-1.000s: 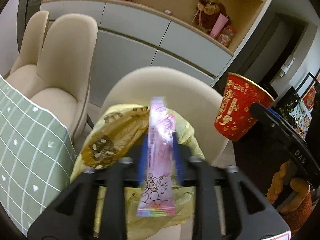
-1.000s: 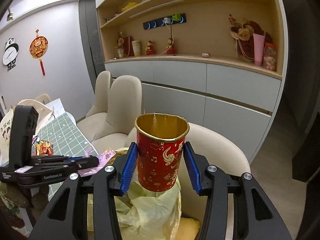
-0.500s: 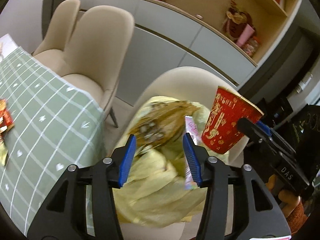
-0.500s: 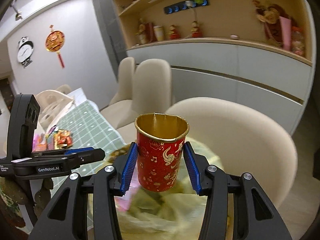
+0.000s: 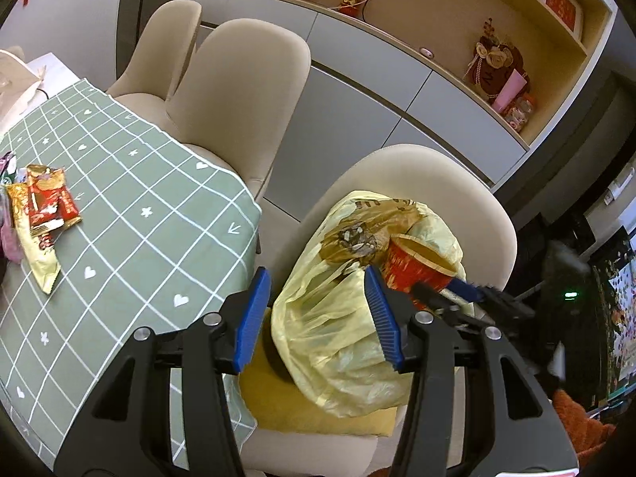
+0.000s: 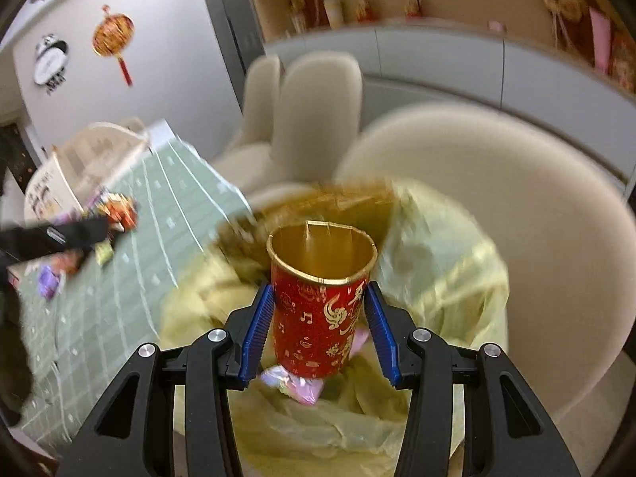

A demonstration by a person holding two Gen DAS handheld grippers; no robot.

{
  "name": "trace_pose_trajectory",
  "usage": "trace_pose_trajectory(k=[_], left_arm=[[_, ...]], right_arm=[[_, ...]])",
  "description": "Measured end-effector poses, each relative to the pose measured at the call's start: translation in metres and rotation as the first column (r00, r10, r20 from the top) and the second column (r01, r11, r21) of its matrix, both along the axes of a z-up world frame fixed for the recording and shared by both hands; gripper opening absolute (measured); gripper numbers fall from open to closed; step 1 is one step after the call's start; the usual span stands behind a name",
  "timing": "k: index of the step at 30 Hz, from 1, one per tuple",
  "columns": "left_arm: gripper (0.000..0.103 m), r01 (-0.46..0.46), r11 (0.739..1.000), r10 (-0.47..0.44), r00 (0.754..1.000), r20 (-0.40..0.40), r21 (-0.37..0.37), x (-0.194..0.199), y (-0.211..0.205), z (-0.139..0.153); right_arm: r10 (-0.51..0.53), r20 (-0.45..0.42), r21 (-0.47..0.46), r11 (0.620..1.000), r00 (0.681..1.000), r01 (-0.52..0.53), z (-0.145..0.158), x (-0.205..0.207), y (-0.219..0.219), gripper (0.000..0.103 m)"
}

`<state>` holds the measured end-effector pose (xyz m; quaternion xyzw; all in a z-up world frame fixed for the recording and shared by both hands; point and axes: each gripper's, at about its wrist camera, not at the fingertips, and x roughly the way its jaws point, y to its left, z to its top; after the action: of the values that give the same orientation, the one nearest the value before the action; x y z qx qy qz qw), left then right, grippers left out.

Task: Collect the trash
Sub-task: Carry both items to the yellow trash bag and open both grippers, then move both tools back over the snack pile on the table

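A yellow trash bag (image 5: 338, 338) sits open on a beige chair (image 5: 437, 175). My left gripper (image 5: 318, 318) hangs in front of the bag, open, with nothing between its blue pads. My right gripper (image 6: 320, 326) is shut on a red and gold paper cup (image 6: 318, 318), held upright low over the bag's mouth (image 6: 437, 270). In the left wrist view the cup (image 5: 417, 266) sits at the bag's top with the right gripper (image 5: 449, 290) behind it. A pink wrapper (image 6: 294, 383) lies inside the bag under the cup.
A table with a green checked cloth (image 5: 119, 206) stands to the left, with several red and gold snack wrappers (image 5: 43, 206) on it. Two more beige chairs (image 5: 238, 79) stand behind it. Grey cabinets and shelves line the far wall.
My left gripper opened and let go of the pink wrapper, which fell into the bag, then drew back towards the table. My right gripper sank with the cup to the bag's mouth.
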<state>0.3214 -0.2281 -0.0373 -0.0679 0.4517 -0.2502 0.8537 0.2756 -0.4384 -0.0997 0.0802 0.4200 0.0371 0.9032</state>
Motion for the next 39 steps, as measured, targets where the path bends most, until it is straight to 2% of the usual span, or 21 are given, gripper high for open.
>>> trace_pose_trajectory(k=[4, 9, 12, 13, 16, 20, 25, 32, 38, 39], left_arm=[[0.047, -0.019, 1.000, 0.019, 1.000, -0.010, 0.002, -0.004, 0.010, -0.002], [0.051, -0.033, 0.999, 0.033, 0.999, -0.005, -0.003, -0.008, 0.024, -0.001], [0.052, -0.028, 1.000, 0.028, 1.000, 0.008, -0.013, -0.011, 0.035, 0.002], [0.052, -0.028, 1.000, 0.028, 1.000, 0.012, -0.014, -0.012, 0.037, 0.003], [0.052, -0.033, 0.999, 0.033, 0.999, 0.024, -0.018, -0.013, 0.050, 0.008], [0.052, -0.058, 0.998, 0.058, 0.997, 0.042, -0.014, -0.017, 0.075, 0.014], [0.053, -0.127, 0.992, 0.127, 0.990, 0.059, -0.001, -0.023, 0.124, 0.017], [0.053, -0.271, 0.962, 0.270, 0.962, 0.049, 0.017, -0.034, 0.207, 0.009], [0.053, -0.406, 0.914, 0.406, 0.913, 0.033, -0.002, -0.050, 0.274, 0.000], [0.053, -0.437, 0.899, 0.437, 0.899, 0.032, -0.006, -0.054, 0.287, 0.000]], right_arm=[[-0.025, -0.063, 0.004, 1.000, 0.998, 0.025, -0.015, 0.005, -0.003, 0.045], [-0.060, -0.043, -0.008, 0.998, 0.997, 0.059, -0.006, 0.003, -0.001, 0.046], [-0.067, -0.038, 0.010, 0.998, 0.997, 0.067, 0.000, 0.003, -0.001, 0.051], [-0.068, -0.054, -0.006, 0.998, 0.996, 0.068, 0.001, 0.004, 0.002, 0.057], [-0.099, 0.005, -0.038, 0.994, 0.995, 0.099, 0.013, -0.003, 0.007, 0.058], [-0.122, 0.074, -0.029, 0.992, 0.990, 0.124, 0.034, -0.011, 0.018, 0.059], [-0.086, 0.160, -0.039, 0.995, 0.983, 0.093, 0.064, -0.016, 0.050, 0.059], [0.034, 0.230, -0.080, 0.997, 0.973, -0.016, 0.092, -0.008, 0.128, 0.059], [0.140, 0.253, -0.121, 0.986, 0.957, -0.112, 0.105, -0.001, 0.187, 0.059], [0.150, 0.256, -0.124, 0.985, 0.955, -0.121, 0.106, 0.000, 0.194, 0.059]])
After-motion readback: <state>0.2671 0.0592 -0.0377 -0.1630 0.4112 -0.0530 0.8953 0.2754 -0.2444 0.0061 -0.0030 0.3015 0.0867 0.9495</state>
